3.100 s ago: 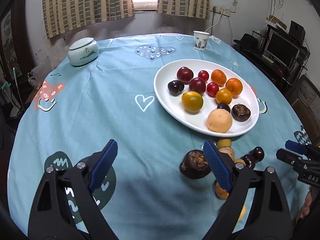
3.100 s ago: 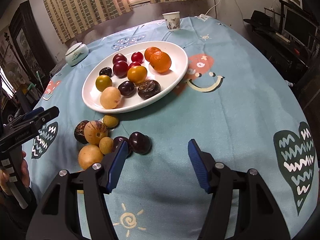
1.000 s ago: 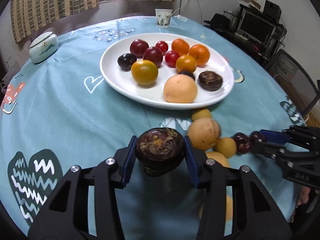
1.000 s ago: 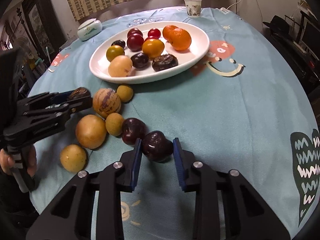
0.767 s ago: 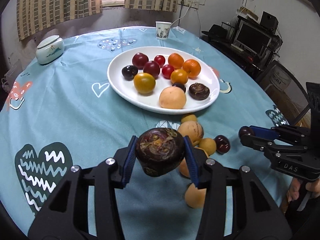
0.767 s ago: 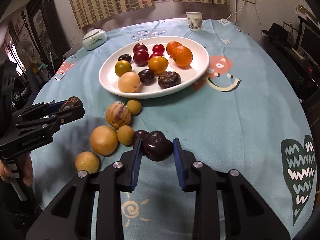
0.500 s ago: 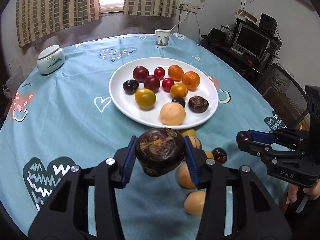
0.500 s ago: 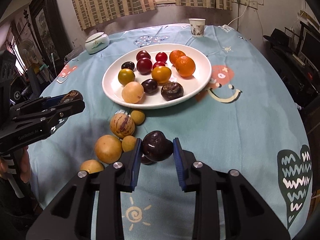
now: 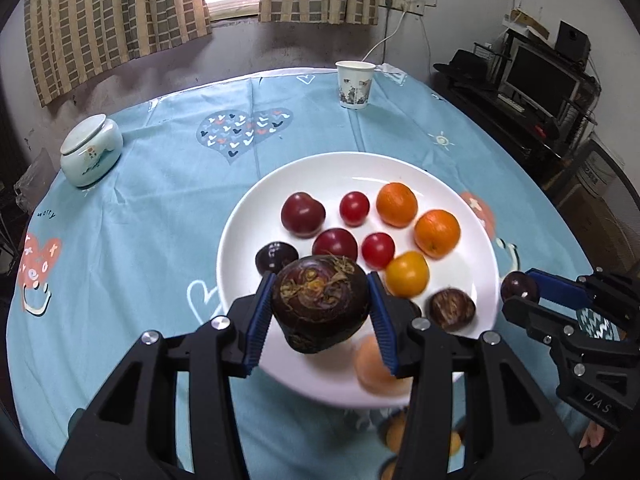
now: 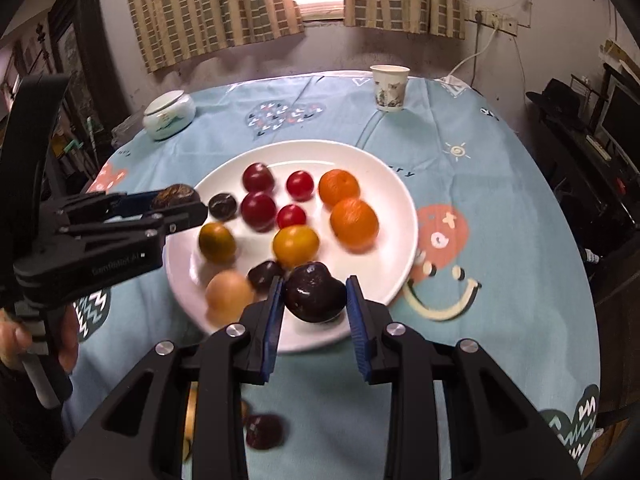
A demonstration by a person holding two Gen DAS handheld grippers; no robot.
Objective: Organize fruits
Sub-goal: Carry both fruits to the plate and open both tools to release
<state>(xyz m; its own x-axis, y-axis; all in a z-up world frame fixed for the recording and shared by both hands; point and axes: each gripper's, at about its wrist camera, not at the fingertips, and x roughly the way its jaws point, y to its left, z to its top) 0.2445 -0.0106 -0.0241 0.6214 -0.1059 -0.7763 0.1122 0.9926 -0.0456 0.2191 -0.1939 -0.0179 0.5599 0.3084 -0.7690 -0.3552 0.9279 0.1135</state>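
Note:
A white plate (image 9: 348,172) holds several fruits: oranges, red plums and dark ones. My left gripper (image 9: 320,312) is shut on a dark brown passion fruit (image 9: 320,300) and holds it above the plate's near left part. My right gripper (image 10: 314,304) is shut on a dark plum (image 10: 314,294) above the plate's (image 10: 396,208) near edge. The right gripper also shows in the left wrist view (image 9: 520,292), and the left gripper in the right wrist view (image 10: 176,204). Loose fruits (image 10: 264,432) lie on the cloth below, mostly hidden.
A paper cup (image 9: 355,84) stands at the far edge of the round table with its blue cloth (image 9: 140,220). A lidded ceramic jar (image 9: 90,150) sits at the far left. A desk with a monitor (image 9: 540,80) stands to the right.
Both grippers closed on their fruits, lifted them off the cloth and moved forward over the plate.

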